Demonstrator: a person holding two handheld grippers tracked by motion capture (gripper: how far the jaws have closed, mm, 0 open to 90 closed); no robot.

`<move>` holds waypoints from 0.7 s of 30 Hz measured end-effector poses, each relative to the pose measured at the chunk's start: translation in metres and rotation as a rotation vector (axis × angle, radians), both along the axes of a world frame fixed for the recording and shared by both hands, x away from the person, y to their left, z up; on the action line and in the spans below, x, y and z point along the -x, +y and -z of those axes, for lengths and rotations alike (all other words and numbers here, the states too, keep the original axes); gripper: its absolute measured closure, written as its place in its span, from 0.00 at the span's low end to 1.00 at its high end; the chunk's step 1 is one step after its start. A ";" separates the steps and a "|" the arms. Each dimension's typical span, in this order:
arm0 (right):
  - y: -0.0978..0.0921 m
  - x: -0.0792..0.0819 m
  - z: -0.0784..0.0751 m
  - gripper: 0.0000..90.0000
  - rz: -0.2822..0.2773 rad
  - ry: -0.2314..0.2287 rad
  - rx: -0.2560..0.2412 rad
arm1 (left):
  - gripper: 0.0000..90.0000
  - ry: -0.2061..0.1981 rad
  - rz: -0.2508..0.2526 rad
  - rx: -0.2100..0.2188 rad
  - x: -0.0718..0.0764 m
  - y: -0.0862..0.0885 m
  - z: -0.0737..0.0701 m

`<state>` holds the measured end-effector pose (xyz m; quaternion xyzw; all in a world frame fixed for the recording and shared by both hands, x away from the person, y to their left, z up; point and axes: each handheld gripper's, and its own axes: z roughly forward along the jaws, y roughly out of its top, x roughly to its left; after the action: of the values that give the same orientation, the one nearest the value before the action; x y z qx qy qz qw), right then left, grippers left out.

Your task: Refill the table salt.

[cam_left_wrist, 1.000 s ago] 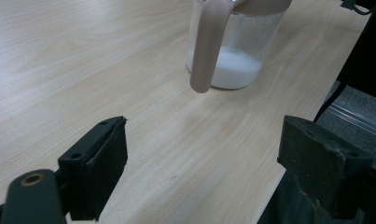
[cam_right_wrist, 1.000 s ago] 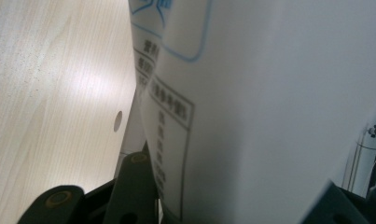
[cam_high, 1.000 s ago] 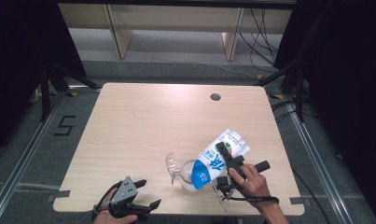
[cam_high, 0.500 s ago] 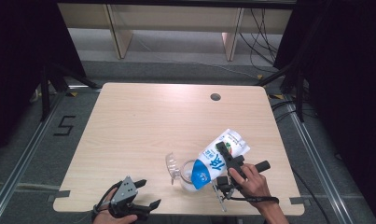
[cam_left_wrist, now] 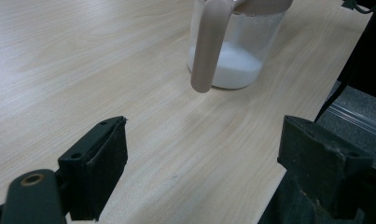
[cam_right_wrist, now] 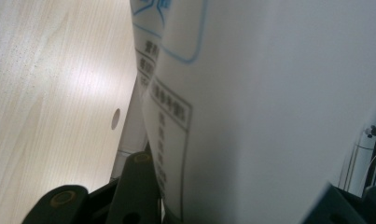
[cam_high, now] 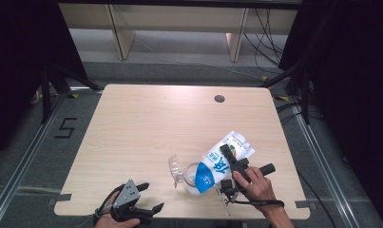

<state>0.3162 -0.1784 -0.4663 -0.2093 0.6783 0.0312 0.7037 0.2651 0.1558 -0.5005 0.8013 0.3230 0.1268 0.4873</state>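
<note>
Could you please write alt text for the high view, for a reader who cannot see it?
The right gripper, held in a person's hand, clamps a white and blue bag tilted mouth-down over a clear jug holding white powder, near the front edge of a light wooden table. The left gripper rests open at the front left corner, holding nothing.

A pale wood counter (cam_high: 146, 133) with a round cable hole (cam_high: 219, 99) near its far edge stands on grey floor (cam_high: 32, 142). A "5" (cam_high: 65, 128) is taped at left. Black curtains (cam_high: 350, 95) flank both sides; light wooden shelving (cam_high: 179, 19) stands beyond.
</note>
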 end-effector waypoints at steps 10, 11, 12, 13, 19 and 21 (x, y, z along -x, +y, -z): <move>0.000 0.000 0.003 0.74 -0.002 0.011 -0.020 | 0.17 0.003 0.002 -0.002 0.000 0.000 0.000; 0.000 0.000 0.003 0.74 0.000 0.010 -0.019 | 0.17 0.002 0.001 -0.001 0.000 0.000 0.000; 0.000 0.000 0.003 0.74 0.001 0.010 -0.019 | 0.17 0.002 0.002 -0.002 0.000 0.000 0.000; 0.000 0.000 0.003 0.74 0.001 0.009 -0.018 | 0.17 0.003 0.001 -0.003 0.000 0.000 0.000; -0.001 0.000 0.002 0.75 0.006 0.010 -0.016 | 0.17 0.011 -0.010 0.011 0.001 -0.001 0.000; 0.000 0.000 0.000 0.75 -0.004 -0.007 0.003 | 0.17 0.014 -0.008 0.010 0.001 -0.001 0.000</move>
<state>0.3163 -0.1783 -0.4661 -0.2117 0.6756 0.0308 0.7055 0.2644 0.1553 -0.5008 0.7983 0.3305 0.1214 0.4886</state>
